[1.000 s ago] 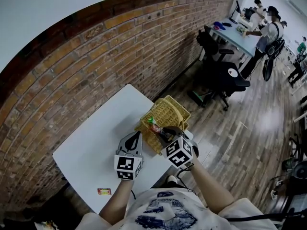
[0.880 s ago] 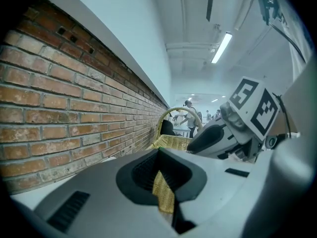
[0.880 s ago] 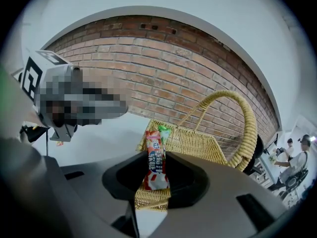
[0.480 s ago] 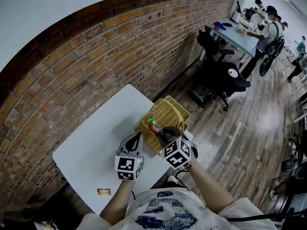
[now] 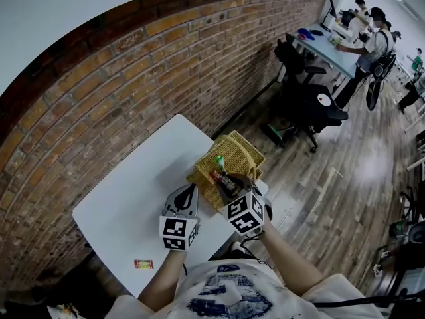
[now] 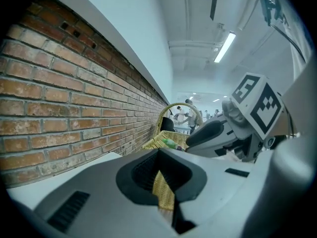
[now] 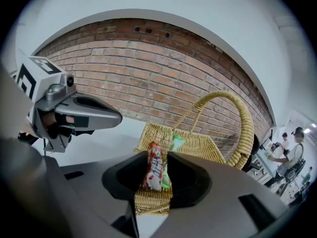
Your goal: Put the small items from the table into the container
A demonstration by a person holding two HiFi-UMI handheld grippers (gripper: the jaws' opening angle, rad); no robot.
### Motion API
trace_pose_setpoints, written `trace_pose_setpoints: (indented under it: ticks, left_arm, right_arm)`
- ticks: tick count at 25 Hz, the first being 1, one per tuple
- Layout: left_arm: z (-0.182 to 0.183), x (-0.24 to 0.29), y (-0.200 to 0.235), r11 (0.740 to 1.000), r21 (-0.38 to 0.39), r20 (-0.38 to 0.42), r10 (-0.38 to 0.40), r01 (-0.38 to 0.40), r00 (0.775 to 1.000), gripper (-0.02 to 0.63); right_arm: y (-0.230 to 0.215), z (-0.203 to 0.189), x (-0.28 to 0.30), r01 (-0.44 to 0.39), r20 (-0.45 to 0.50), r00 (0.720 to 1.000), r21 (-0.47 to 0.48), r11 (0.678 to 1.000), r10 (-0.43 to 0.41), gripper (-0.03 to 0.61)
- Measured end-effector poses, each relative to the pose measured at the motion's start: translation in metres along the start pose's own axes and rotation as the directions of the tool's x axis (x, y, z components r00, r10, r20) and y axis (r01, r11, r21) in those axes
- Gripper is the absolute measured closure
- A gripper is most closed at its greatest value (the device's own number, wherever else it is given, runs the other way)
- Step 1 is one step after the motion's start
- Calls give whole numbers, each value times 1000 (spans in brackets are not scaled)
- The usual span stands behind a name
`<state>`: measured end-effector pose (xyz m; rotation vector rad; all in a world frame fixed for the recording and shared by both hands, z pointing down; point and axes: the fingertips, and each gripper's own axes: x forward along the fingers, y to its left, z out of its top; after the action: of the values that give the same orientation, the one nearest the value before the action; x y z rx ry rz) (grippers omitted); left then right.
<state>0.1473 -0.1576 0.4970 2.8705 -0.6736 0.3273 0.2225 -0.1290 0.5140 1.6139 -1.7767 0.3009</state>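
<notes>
- Head view: I'm holding the right gripper [image 5: 234, 181] over the wicker basket [image 5: 236, 155] on the white table [image 5: 133, 191]. The left gripper [image 5: 188, 193] is touching the basket's near corner. A small packet [image 5: 144, 264] is lying near the table's front edge.
- Left gripper view: its jaws are pinching the basket's wicker edge.
- Right gripper view: its jaws are clamping a red-and-green snack packet [image 7: 153, 165] upright, above the basket.

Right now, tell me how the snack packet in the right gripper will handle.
Pinched in the right gripper, the snack packet stands up without drooping, so it is probably fairly stiff. It looks thin and light. Its smooth wrapper could slip; being flat, it shouldn't roll in the basket.
</notes>
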Motion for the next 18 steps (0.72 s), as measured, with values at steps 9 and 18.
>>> trace_pose_setpoints:
  ticks: [9,18]
  left_arm:
    - [0,1,-1,1000,-5,1,9,-9,1000,566]
    - [-2,-7,-6,998,-2,-6,59,-59,998,566]
  right_arm:
    - [0,0,-1,-7,12,1000,6,1000,7,453]
    - [-3,5,-9,-52,92,995,69,996,46,453]
